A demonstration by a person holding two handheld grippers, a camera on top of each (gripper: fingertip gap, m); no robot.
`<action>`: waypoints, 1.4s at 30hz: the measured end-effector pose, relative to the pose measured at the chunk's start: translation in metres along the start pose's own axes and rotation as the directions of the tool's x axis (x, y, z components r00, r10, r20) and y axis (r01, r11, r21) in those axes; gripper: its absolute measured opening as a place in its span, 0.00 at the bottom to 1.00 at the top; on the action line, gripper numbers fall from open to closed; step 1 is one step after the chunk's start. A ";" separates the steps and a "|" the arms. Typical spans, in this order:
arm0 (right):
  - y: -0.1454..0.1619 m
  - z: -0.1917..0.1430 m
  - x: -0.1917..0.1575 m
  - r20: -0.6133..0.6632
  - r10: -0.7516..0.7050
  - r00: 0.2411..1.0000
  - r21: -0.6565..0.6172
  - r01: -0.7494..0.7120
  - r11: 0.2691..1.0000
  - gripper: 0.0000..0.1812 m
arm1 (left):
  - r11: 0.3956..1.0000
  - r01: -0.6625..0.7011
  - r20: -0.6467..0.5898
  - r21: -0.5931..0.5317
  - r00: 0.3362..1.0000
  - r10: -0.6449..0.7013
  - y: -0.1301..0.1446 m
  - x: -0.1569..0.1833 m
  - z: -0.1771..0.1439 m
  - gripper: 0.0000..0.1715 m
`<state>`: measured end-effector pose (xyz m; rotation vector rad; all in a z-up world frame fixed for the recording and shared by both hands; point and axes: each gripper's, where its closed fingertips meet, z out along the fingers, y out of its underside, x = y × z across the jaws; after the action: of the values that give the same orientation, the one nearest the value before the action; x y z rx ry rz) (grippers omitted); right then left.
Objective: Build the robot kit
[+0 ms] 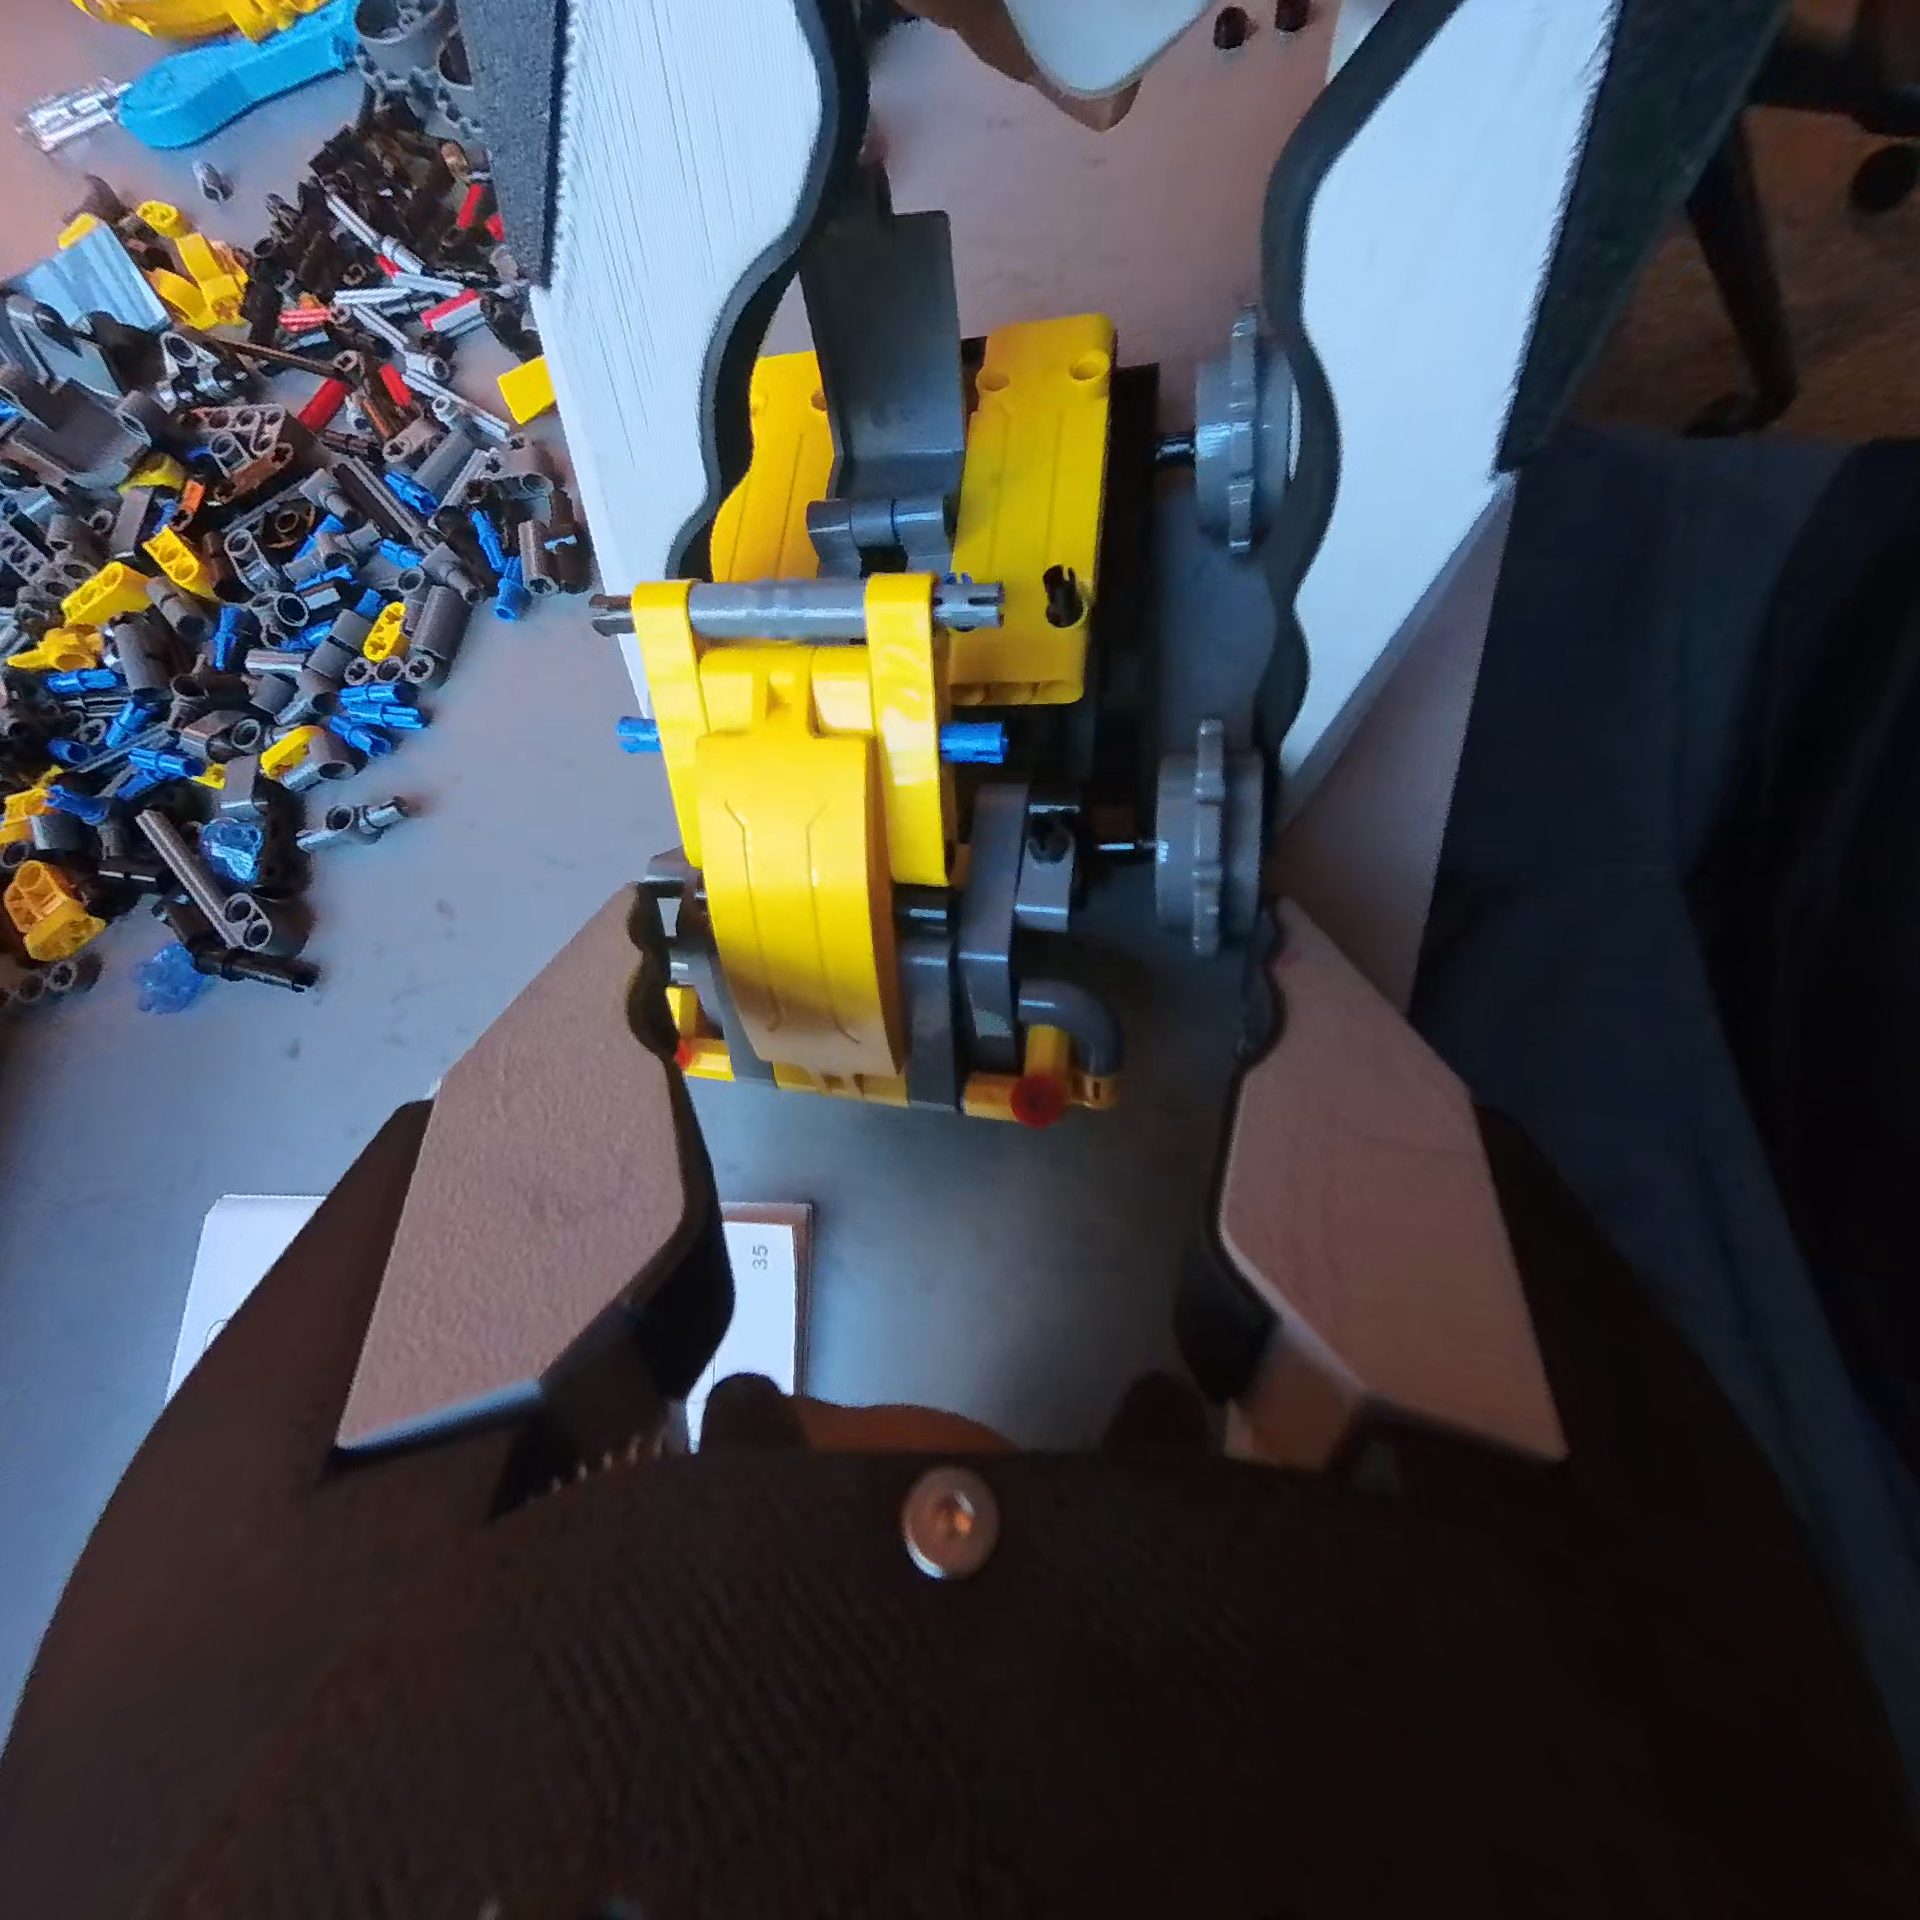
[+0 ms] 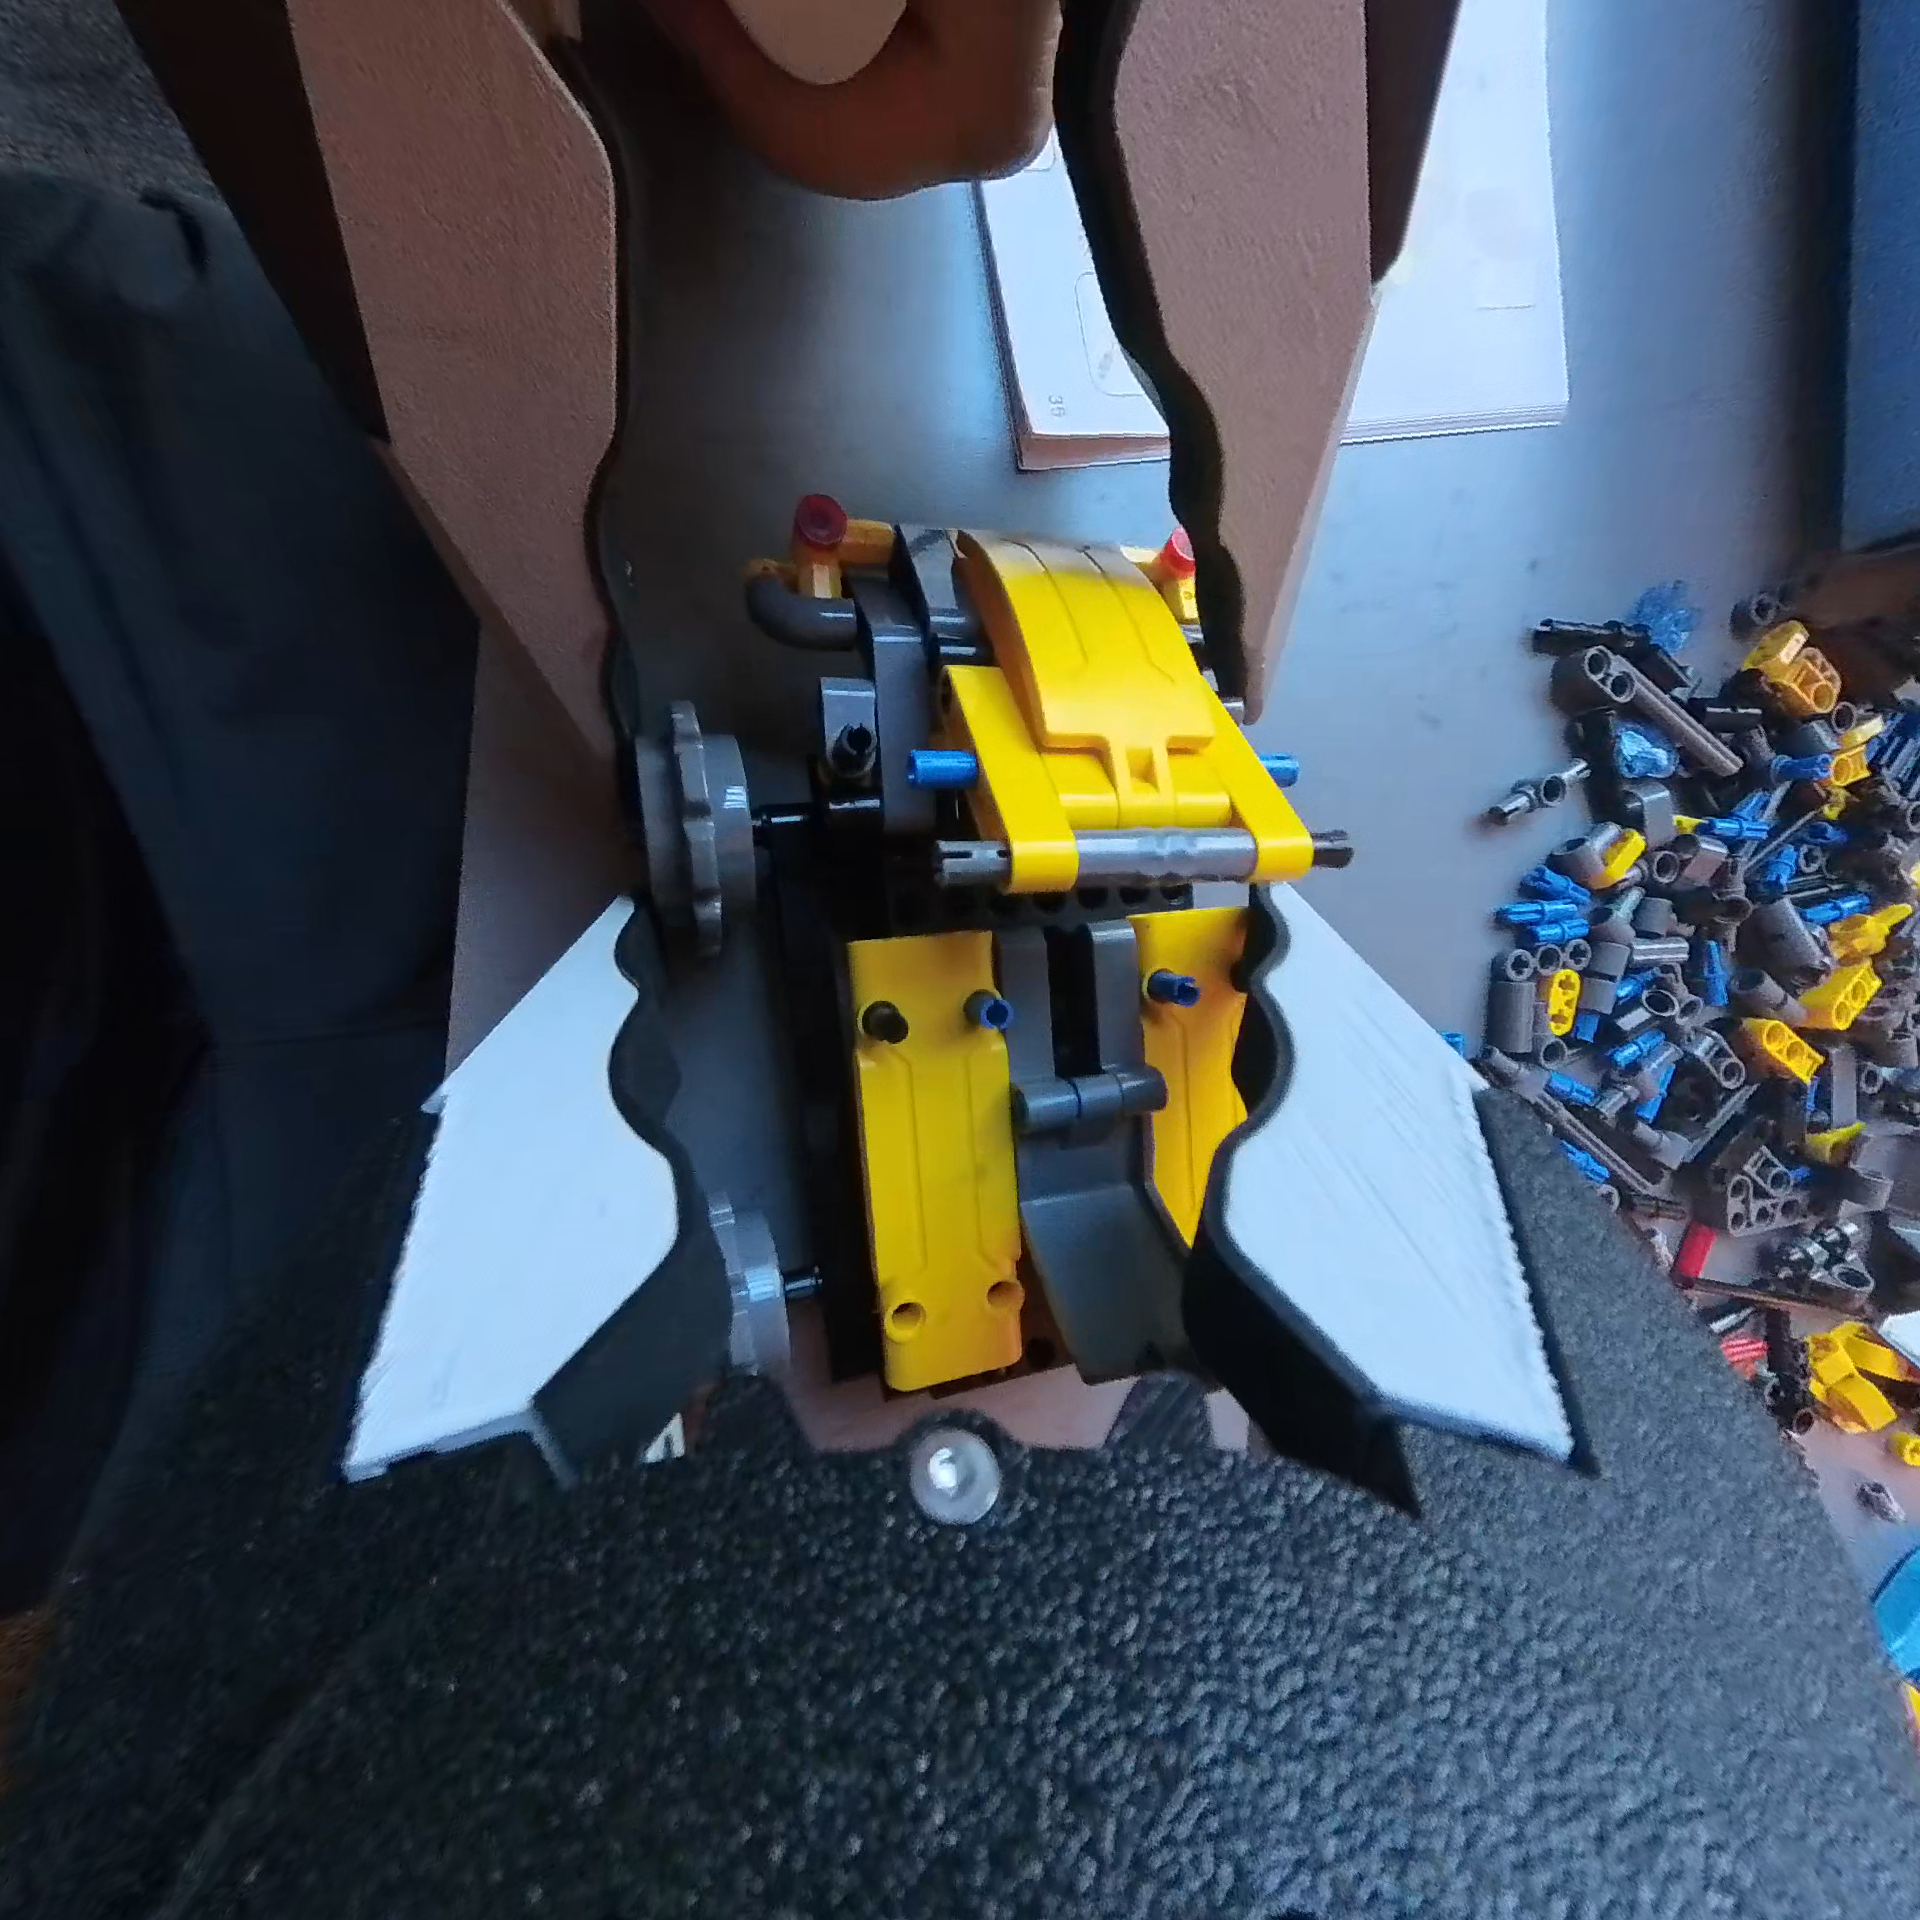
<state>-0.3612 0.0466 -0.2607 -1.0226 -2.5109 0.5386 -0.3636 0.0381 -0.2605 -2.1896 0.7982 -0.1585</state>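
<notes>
Left wrist view: the left gripper (image 1: 956,935), with matt brown fingers and wavy black pads, reaches up from the bottom of the frame and is closed partway across a yellow and dark grey plastic brick model (image 1: 821,790) at the centre. Its left pad presses the near corner of the brick model and its right pad bears on a grey toothed wheel hub (image 1: 1210,836) at the model's side. The right gripper (image 1: 987,623), with white fingers, comes down from the top and straddles the far half of the same build. The brick model sits just over a grey tabletop (image 1: 468,1060); whether it rests on it I cannot tell. A heap of small loose blue, yellow and grey pins and connectors (image 1: 229,623) fills the left of the frame, and a white printed booklet (image 1: 769,1299) lies at lower centre

Right wrist view: the white fingers rise from the bottom, closed partway on the brick model, one pad against the wheel hubs at left, the other on a yellow panel at right. The brown fingers hang from the top, the heap lies at right, the booklet at upper right
</notes>
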 end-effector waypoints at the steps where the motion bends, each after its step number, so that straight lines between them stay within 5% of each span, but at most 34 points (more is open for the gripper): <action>1: 0.000 0.000 0.000 0.001 0.000 1.000 0.000 0.000 1.000 0.60 | 1.000 0.000 0.001 -0.001 1.000 0.000 0.000 0.000 0.000 0.63; 12: -0.012 -0.006 0.003 -0.040 -0.005 0.999 0.047 0.007 0.999 0.63 | 1.000 0.007 0.013 0.010 1.000 -0.007 -0.001 -0.001 0.001 0.68; 17: -0.024 -0.053 0.010 -0.141 0.002 0.990 0.205 0.027 0.978 0.64 | 0.998 0.056 0.016 0.032 0.998 -0.057 -0.003 -0.004 -0.008 0.75; 23: 0.012 -0.093 0.013 -0.087 0.133 0.987 0.357 -0.093 0.929 0.62 | 0.994 0.089 0.015 0.064 0.996 -0.090 -0.021 -0.010 -0.024 0.77; 29: 0.043 -0.064 0.004 -0.020 0.152 0.988 0.321 -0.138 0.937 0.62 | 0.997 -0.019 -0.028 -0.075 0.999 0.017 -0.049 -0.004 0.000 0.75; 32: 0.053 -0.053 -0.004 0.024 0.115 0.993 0.309 -0.117 0.944 0.61 | 0.984 -0.075 -0.078 -0.164 0.995 0.063 -0.056 0.000 0.012 0.61; 38: 0.061 -0.046 -0.003 0.049 0.088 0.995 0.307 -0.099 0.947 0.60 | 0.952 -0.073 -0.085 -0.298 0.995 0.050 -0.055 0.006 0.030 0.78; 42: 0.064 -0.040 -0.001 0.072 0.072 0.995 0.298 -0.090 0.950 0.58 | 0.951 0.002 -0.043 -0.310 0.999 -0.017 -0.053 0.001 0.041 0.74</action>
<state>-0.3046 0.0966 -0.2579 -1.0064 -2.3471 0.9562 -0.3222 0.0897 -0.2505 -2.4928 0.8869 -0.0918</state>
